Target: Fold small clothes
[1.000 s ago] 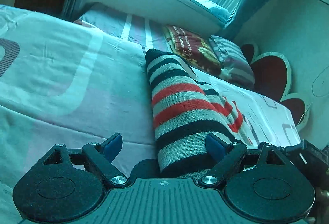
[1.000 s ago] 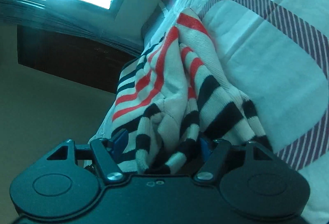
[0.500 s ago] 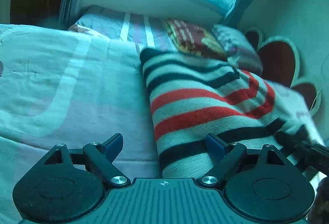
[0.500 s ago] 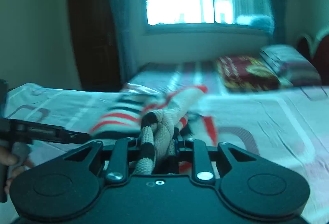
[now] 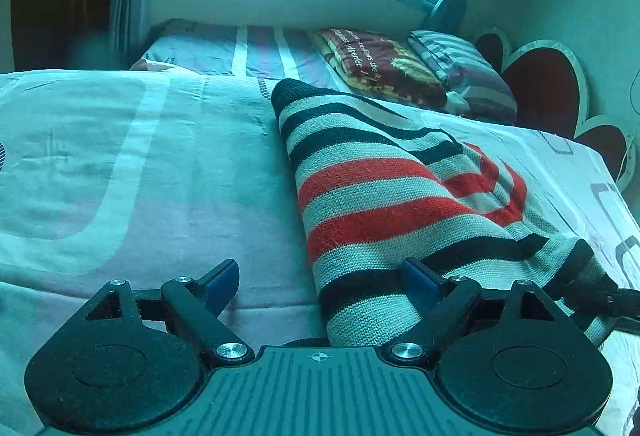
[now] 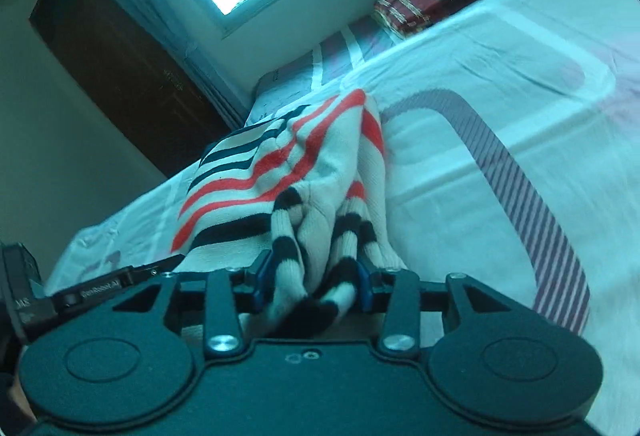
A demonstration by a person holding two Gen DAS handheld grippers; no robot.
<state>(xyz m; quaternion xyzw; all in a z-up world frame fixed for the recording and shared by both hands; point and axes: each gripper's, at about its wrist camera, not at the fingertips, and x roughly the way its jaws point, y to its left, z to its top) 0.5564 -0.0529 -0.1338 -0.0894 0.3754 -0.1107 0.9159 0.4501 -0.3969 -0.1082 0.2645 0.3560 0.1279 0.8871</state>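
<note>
A knit sweater with black, red and pale stripes lies on the bed sheet. My left gripper is open and low over the sheet. The sweater's near left edge runs in between its fingers, close to the right pad. My right gripper holds a bunched fold of the sweater between its blue pads, which still touch the fabric while the jaws are opening. A finger of the left gripper shows at the left edge of the right wrist view.
At the head of the bed lie a folded dark red blanket and a striped pillow. A heart-shaped headboard stands at the right. A window and curtains are behind, with a dark wooden door at the left.
The sweater went from a narrow roll to a wider spread toward the right. The right gripper clamped a bunch of it, rolled, and its jaws now stand a little wider.
</note>
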